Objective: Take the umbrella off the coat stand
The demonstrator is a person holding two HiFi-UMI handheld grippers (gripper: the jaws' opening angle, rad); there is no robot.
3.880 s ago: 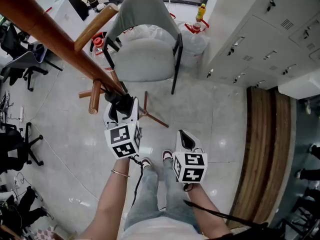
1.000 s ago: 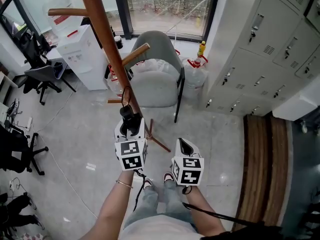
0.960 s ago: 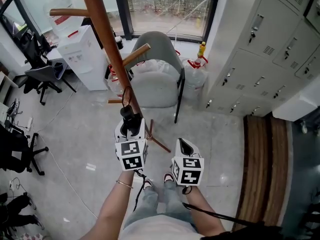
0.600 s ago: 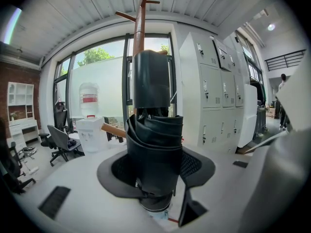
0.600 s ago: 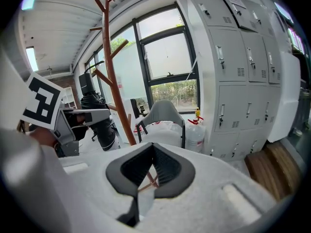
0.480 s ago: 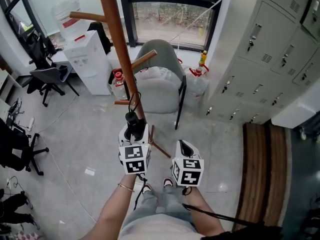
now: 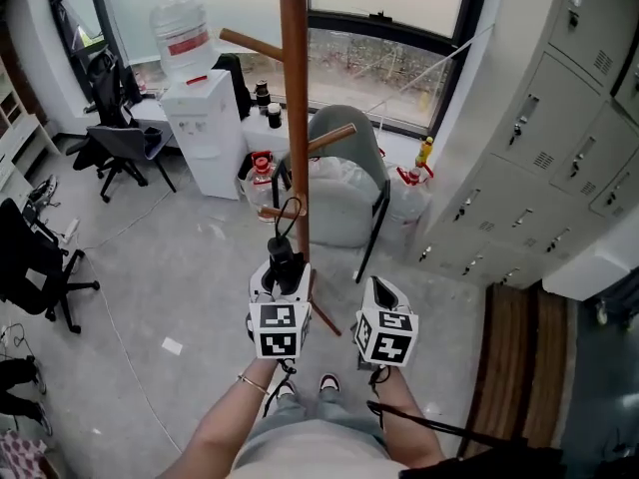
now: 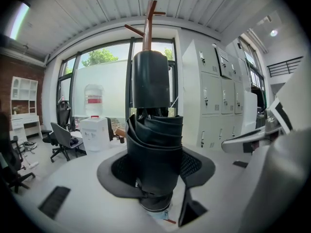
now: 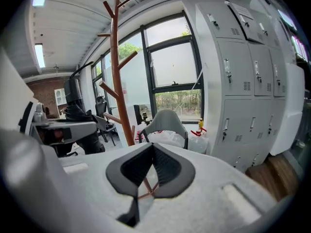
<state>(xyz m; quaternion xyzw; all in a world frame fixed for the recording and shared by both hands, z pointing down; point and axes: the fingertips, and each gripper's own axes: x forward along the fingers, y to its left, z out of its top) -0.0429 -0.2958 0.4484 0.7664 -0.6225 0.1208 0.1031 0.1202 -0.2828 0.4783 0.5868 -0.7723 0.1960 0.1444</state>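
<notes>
Between the fingers [image 8: 197, 164] of your left gripper [image 8: 155, 171] stands the folded black fabric umbrella [image 8: 154, 140], upright, its smooth dark handle uppermost. The mesh pads are spread about the bundle and press on it from both sides, so you have hold of it. Seen from the head view, that left gripper [image 7: 282, 279] sits just beside the tall brown wooden coat stand [image 7: 295, 118], low on its pole, with the umbrella [image 7: 283, 255] rising out of it. Its thin wrist loop [image 7: 290, 213] crosses a short low peg in that view; whether it hangs on the peg you cannot tell. Your right gripper [image 7: 380, 295] is to the right of the pole, apart from it — its fingers [image 9: 167, 171] meet at the tips with nothing between them. Beyond the stand are a grey padded chair [image 7: 351, 118] and a white water dispenser [image 7: 208, 138].
</notes>
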